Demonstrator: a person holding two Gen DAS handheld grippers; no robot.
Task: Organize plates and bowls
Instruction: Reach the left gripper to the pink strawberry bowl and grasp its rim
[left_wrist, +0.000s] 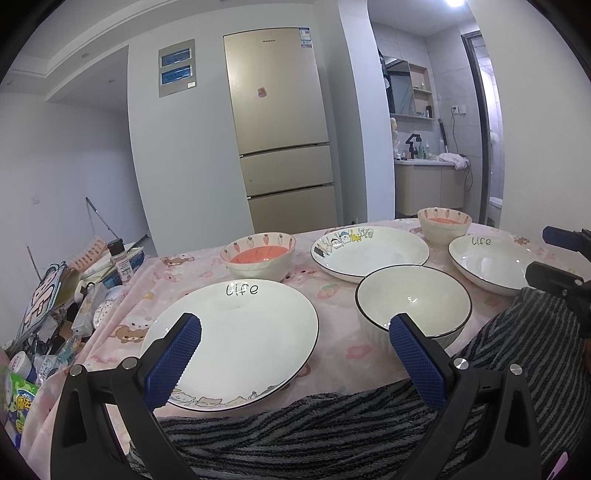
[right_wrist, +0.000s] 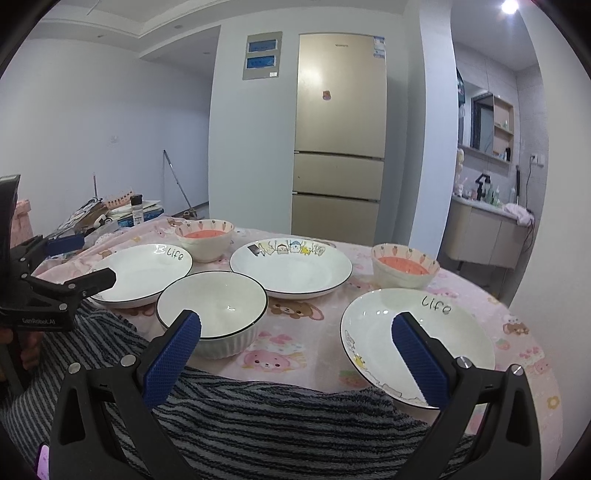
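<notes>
On the pink tablecloth stand three white plates and three bowls. In the left wrist view a "Life" plate lies under my open left gripper; a plain white bowl is to its right. Behind are a carrot-pattern bowl, a cartoon plate, a second carrot bowl and another "Life" plate. My right gripper is open and empty between the white bowl and the right "Life" plate. Each gripper shows at the other view's edge: right gripper, left gripper.
Grey striped fabric covers the table's near edge below both grippers. Clutter of packets, a spice jar and boxes sits off the table's left end. A gold fridge stands behind, and a bathroom vanity at the right.
</notes>
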